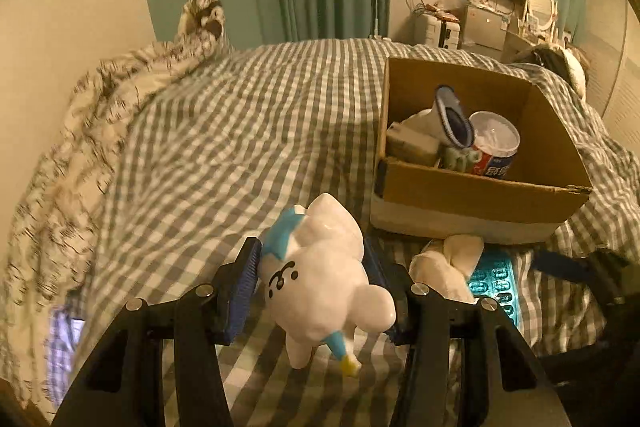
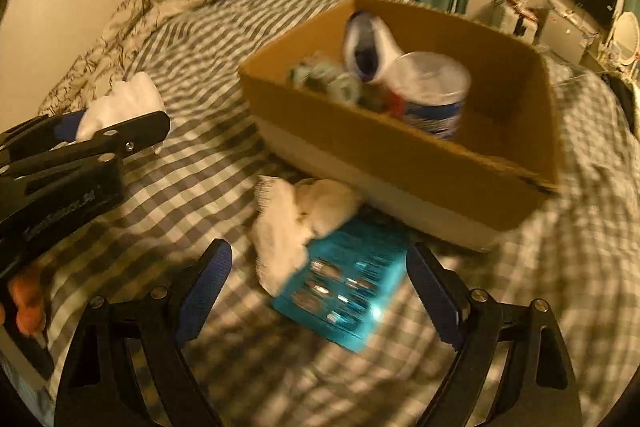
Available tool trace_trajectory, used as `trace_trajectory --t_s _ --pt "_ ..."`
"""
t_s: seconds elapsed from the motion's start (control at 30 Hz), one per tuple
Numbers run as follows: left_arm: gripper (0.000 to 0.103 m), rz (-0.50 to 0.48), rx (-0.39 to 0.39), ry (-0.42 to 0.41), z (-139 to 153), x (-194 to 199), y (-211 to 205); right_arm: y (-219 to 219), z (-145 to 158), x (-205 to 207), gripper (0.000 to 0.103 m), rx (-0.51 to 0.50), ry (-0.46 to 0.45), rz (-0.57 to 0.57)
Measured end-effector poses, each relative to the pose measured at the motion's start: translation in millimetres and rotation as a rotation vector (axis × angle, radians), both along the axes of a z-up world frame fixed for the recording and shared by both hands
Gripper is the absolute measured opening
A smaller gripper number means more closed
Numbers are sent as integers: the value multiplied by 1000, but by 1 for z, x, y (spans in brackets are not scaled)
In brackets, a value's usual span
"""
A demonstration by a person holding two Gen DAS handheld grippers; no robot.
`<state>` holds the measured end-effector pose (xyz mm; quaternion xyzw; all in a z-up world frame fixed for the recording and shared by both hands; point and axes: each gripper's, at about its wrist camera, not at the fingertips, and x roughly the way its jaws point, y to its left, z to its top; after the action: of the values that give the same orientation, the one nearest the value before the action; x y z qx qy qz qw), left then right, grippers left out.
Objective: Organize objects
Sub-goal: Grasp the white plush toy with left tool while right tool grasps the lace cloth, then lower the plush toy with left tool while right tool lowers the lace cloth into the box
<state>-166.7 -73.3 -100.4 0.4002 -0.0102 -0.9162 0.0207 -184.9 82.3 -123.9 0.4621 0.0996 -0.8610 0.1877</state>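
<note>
Left gripper point(image 1: 312, 279) clamps white toy point(image 1: 320, 267); can point(image 1: 494, 147) label unreadable.

So the bed point(image 1: 224, 131) has a grey-and-white gingham cover, kinda rumpled. A cardboard box point(image 1: 476, 195) sits directly on it at the far right. Just in front of the box, near side, there's a crumpled white cloth point(image 2: 296, 223) partly lying over 1 teal blister pack point(image 2: 348, 291). A patterned duvet point(image 1: 100, 99) is bunched along the far left edge.
</note>
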Motion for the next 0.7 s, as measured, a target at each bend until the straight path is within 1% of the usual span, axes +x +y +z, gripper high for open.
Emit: trace_trajectory --t_s 0.07,0.13,0.17,0.2,0.23,0.27,0.37,0.5,0.57,0.63,0.7 --pt "52 7 8 -13 -7 0 -5 -9 -12 -8 80 19 -24 12" --pt "53 4 18 -20 -12 1 -8 -15 -22 -14 60 33 -52 24" --pt "53 2 24 -21 -12 0 -8 -15 -25 -15 47 39 -59 25" --pt "52 -1 30 -21 -13 1 -9 -15 -27 -15 40 40 -66 28" --pt "53 -2 37 -22 -14 2 -10 -14 -27 -15 27 38 -70 30" --pt "53 -3 41 -24 -14 1 -10 -12 -25 -13 17 32 -67 34" --pt "53 -3 52 -27 -14 2 -10 -9 -13 -5 11 28 -30 54" --pt "53 4 66 -23 -8 8 -9 3 16 10 9 -12 15 60" --pt "53 0 84 -19 -1 12 -7 14 39 19 8 -50 54 52" --pt "53 -7 98 -3 12 15 -4 28 72 28 8 -96 116 51" --pt "53 -17 112 14 26 14 1 40 101 34 8 -118 183 49"
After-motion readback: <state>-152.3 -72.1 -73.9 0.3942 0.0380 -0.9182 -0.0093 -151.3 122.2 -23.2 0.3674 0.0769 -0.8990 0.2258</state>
